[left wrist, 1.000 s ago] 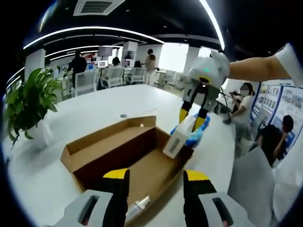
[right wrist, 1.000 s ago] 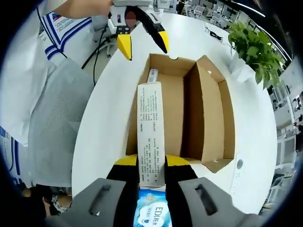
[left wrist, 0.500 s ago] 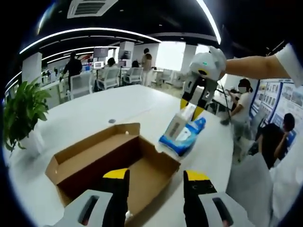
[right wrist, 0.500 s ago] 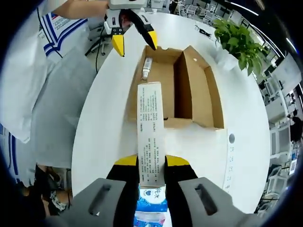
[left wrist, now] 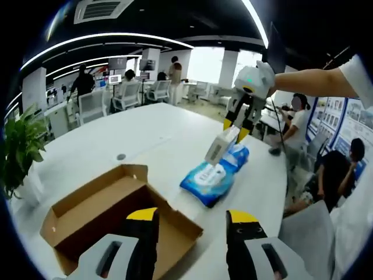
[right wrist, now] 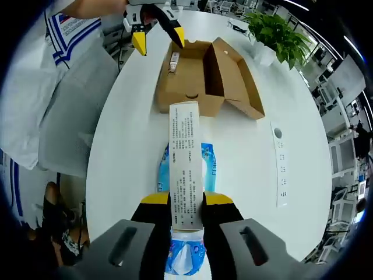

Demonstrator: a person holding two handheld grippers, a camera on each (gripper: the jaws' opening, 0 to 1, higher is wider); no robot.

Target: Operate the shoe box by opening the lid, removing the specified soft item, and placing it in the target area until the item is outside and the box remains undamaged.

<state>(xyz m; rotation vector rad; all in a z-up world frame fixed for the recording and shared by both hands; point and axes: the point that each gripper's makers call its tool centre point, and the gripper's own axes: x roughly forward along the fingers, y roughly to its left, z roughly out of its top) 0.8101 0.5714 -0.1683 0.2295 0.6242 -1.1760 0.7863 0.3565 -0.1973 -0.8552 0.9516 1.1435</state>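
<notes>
White and wide, a rounded table [left wrist: 145, 137] stands in a large open office with curved ceiling lights, desks, chairs and several people in the far background. On the table sits an open brown cardboard shoe box [left wrist: 111, 216], its lid folded back flat beside the tray. In the right gripper view the same box [right wrist: 201, 79] lies at the far end of the table, and a small white tube-like item [right wrist: 173, 62] rests inside it near one wall. A leafy green potted plant [right wrist: 274, 35] stands on the table beyond the box. A flat blue and white soft pack [left wrist: 214, 175], seemingly wet wipes, lies on the bare tabletop outside the box, just beside its near right corner in the left gripper view. The right gripper [left wrist: 237, 126], held by a person's outstretched arm, hovers over the far end of this pack. Its yellow-tipped jaws are closed on a narrow white carton [right wrist: 185, 166] printed with small text, which juts forward above the blue pack [right wrist: 185, 175]. The left gripper [left wrist: 192, 217] hangs over the near edge of the box with its jaws parted and nothing between them. A person in a white top with blue stripes stands at the table's edge.
</notes>
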